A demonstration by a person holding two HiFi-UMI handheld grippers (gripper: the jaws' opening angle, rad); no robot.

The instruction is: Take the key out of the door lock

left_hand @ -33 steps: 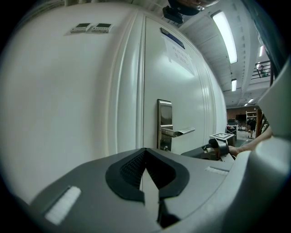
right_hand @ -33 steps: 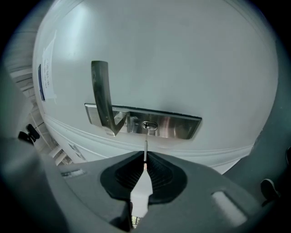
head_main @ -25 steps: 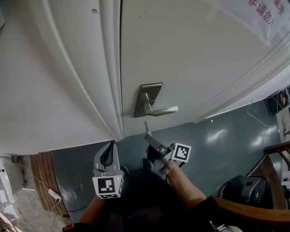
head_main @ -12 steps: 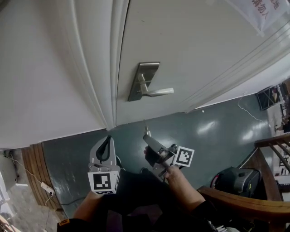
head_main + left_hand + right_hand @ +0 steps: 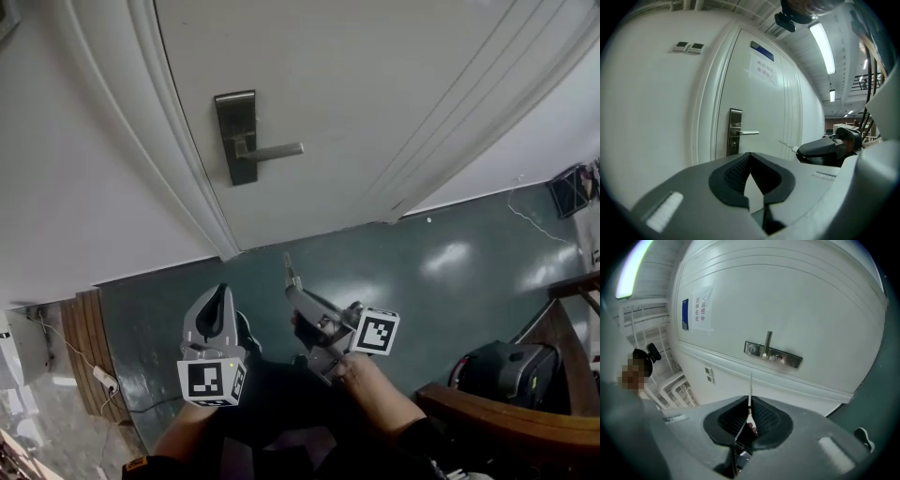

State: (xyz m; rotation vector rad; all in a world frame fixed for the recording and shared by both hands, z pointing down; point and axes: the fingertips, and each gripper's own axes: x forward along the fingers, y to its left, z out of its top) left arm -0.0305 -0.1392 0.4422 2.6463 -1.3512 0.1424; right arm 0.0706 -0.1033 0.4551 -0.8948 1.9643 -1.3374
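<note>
The door's metal lock plate [image 5: 234, 137] with its lever handle [image 5: 272, 150] is at the upper left of the head view. The plate shows again in the left gripper view [image 5: 735, 131] and the right gripper view [image 5: 773, 354]. My right gripper [image 5: 298, 292] is shut on the key [image 5: 290, 267]. The thin blade [image 5: 750, 385] sticks out past the pads, clear of the door, and is also seen from the left gripper view [image 5: 786, 144]. My left gripper [image 5: 217, 302] hangs beside it at the left, shut with nothing in it.
The white door [image 5: 375, 84] and its moulded frame [image 5: 159, 141] fill the top. A dark green floor [image 5: 450, 253] lies below. A power strip [image 5: 103, 380] is at the lower left; a black bag [image 5: 492, 375] and a wooden rail [image 5: 506, 412] at the lower right. A paper notice [image 5: 762, 69] hangs on the door.
Both grippers have drawn back from the door, and the gap between the key's tip and the lock plate has grown. The lock now sits further left in the head view. The key stays gripped.
</note>
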